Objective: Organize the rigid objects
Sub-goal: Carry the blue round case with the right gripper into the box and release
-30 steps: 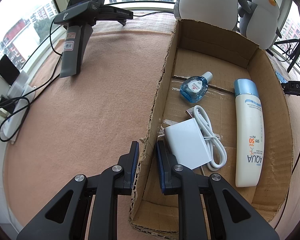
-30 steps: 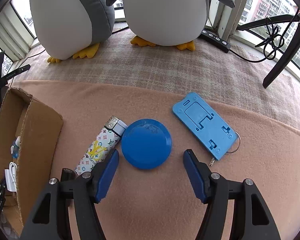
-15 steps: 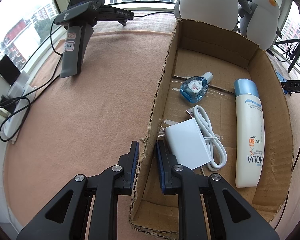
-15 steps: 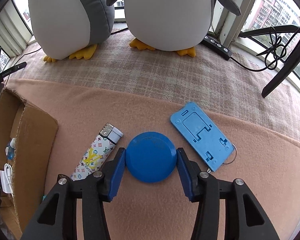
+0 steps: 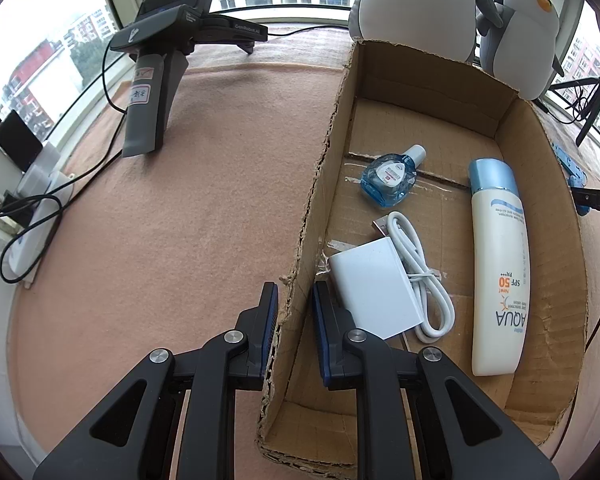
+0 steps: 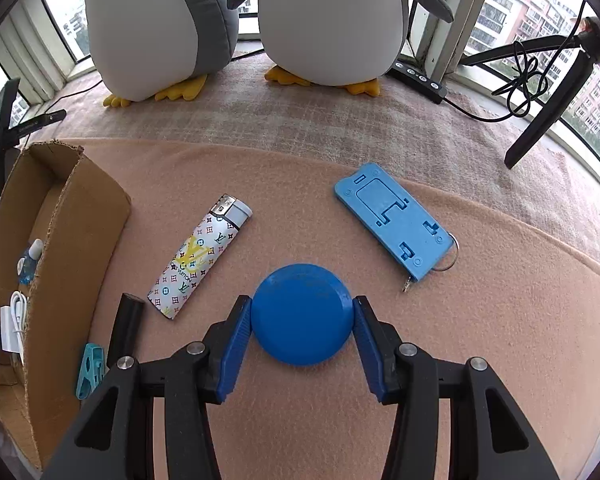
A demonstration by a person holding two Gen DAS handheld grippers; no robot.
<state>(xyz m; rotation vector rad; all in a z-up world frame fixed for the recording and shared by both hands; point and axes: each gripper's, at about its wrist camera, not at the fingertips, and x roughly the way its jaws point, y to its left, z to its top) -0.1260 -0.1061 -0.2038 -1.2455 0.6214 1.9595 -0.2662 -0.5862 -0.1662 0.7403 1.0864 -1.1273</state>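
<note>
Your right gripper [image 6: 302, 322] has its jaws closed on the blue round disc [image 6: 301, 314], a pad pressed to each side of its rim, and the disc sits low over the peach-coloured surface [image 6: 480, 320], between the patterned lighter [image 6: 200, 256] on one side and the blue folding phone stand [image 6: 396, 222] on the other. Your left gripper [image 5: 294, 312] is pinching the near side wall of the cardboard box [image 5: 316, 200], one pad outside and one inside, so the box is steadied for you. Inside it already lie the sunscreen bottle [image 5: 498, 264], the white charger [image 5: 374, 300] with its coiled cable [image 5: 422, 276], and the small blue dropper bottle [image 5: 390, 176]. By my reading you are at the pick-and-carry step for the disc: grasp made, delivery not yet done. Next you will want to lift it clear and carry it over the box wall, which shows at the left edge of the right wrist view, then set it down on a bare patch of the box floor (the far end behind the dropper bottle looks free). Hold it level, since a thin round rim can slip from flat pads. The lighter, the stand, and a small teal clip [image 6: 90, 368] near the box wall are left on the surface.
</note>
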